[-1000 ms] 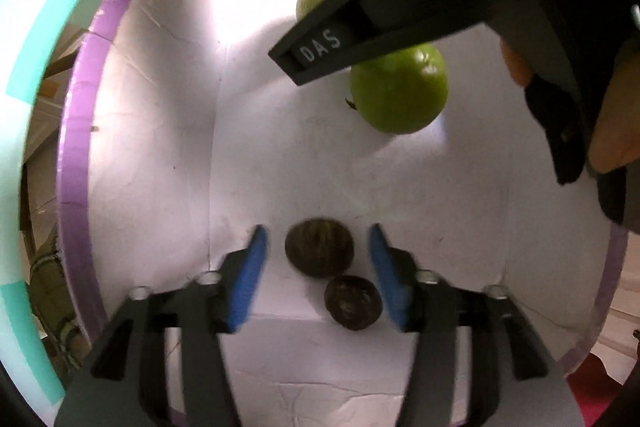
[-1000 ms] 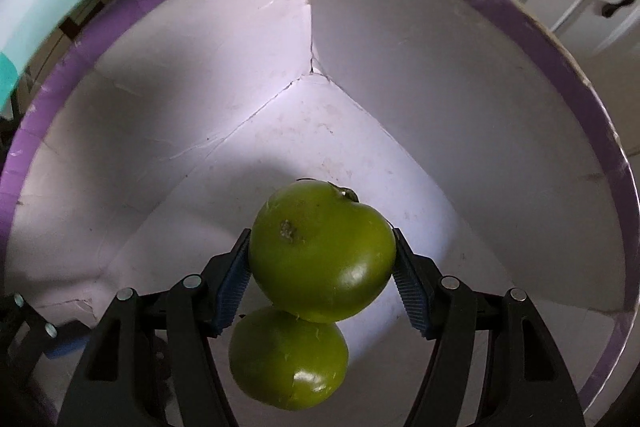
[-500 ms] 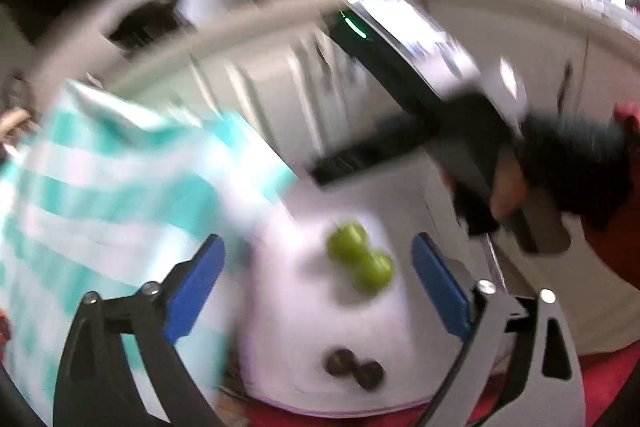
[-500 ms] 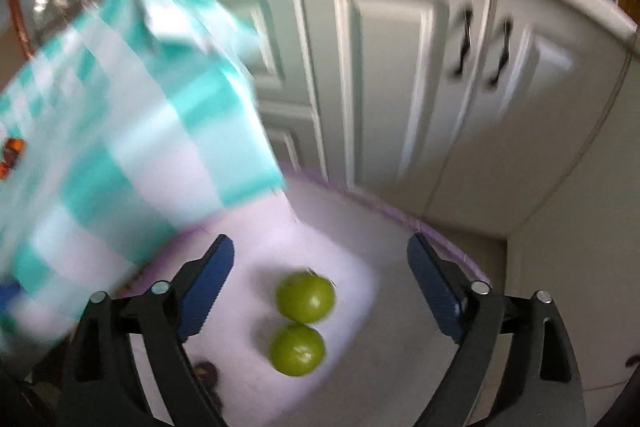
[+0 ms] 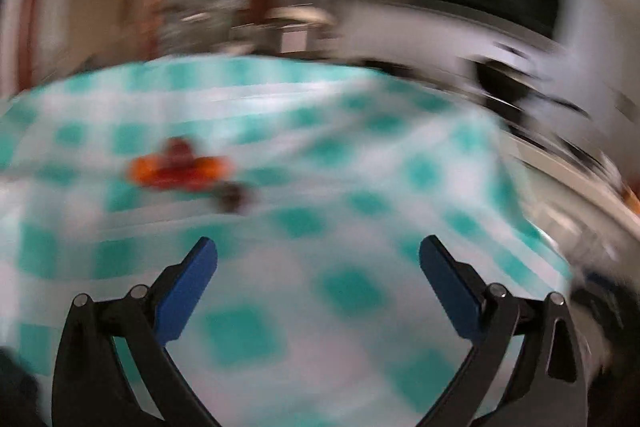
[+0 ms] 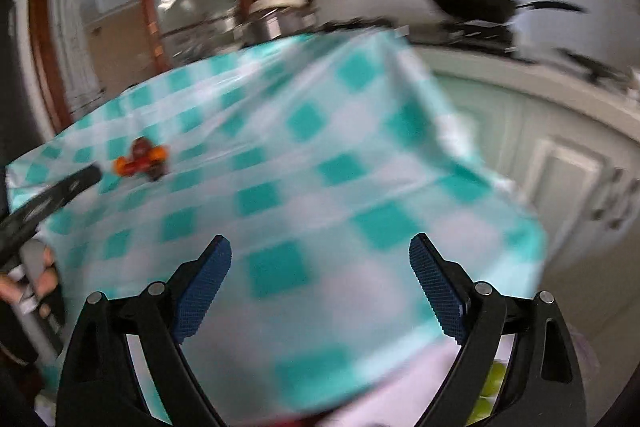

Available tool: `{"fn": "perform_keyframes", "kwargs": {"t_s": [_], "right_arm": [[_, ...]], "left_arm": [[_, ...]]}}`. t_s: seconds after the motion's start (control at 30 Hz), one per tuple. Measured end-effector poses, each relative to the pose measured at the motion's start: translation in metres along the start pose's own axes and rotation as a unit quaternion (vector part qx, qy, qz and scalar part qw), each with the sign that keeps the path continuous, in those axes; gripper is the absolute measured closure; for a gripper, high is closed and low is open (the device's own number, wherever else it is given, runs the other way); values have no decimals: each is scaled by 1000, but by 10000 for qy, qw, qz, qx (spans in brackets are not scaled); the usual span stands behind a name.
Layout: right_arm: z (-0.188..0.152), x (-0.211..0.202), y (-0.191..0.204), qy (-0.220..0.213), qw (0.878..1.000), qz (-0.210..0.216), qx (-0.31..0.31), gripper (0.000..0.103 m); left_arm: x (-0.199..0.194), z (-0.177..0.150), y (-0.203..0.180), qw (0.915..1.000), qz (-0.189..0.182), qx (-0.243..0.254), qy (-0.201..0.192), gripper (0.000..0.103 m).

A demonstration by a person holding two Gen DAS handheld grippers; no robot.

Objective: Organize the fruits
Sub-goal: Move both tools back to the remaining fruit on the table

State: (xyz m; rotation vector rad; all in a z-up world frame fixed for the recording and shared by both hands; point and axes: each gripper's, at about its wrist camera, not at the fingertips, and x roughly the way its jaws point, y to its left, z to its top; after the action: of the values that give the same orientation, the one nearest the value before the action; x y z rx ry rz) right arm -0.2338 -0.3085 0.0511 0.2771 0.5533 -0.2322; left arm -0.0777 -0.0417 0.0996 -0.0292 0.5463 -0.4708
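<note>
Checked teal tablecloth (image 6: pixel 304 163) fills both views; my left gripper (image 5: pixel 318 263) and right gripper (image 6: pixel 320 263) have just spread empty. Remaining fruit cluster (image 6: pixel 140 159) sits upper left; this blur risks overshooting, scattering it.

Fruit cluster (image 6: pixel 141 161) on the tablecloth's (image 6: pixel 320 163) far left; cabinets (image 6: pixel 560 163) beyond its right edge.
</note>
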Motion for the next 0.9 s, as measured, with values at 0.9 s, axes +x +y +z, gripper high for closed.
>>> {"fn": "perform_keyframes", "kwargs": {"t_s": [0.9], "right_arm": [[84,258,306,979,9379,1672,-2877,17]], "left_arm": [[63,15,220,9359,2362,-2590,-343,2]]}}
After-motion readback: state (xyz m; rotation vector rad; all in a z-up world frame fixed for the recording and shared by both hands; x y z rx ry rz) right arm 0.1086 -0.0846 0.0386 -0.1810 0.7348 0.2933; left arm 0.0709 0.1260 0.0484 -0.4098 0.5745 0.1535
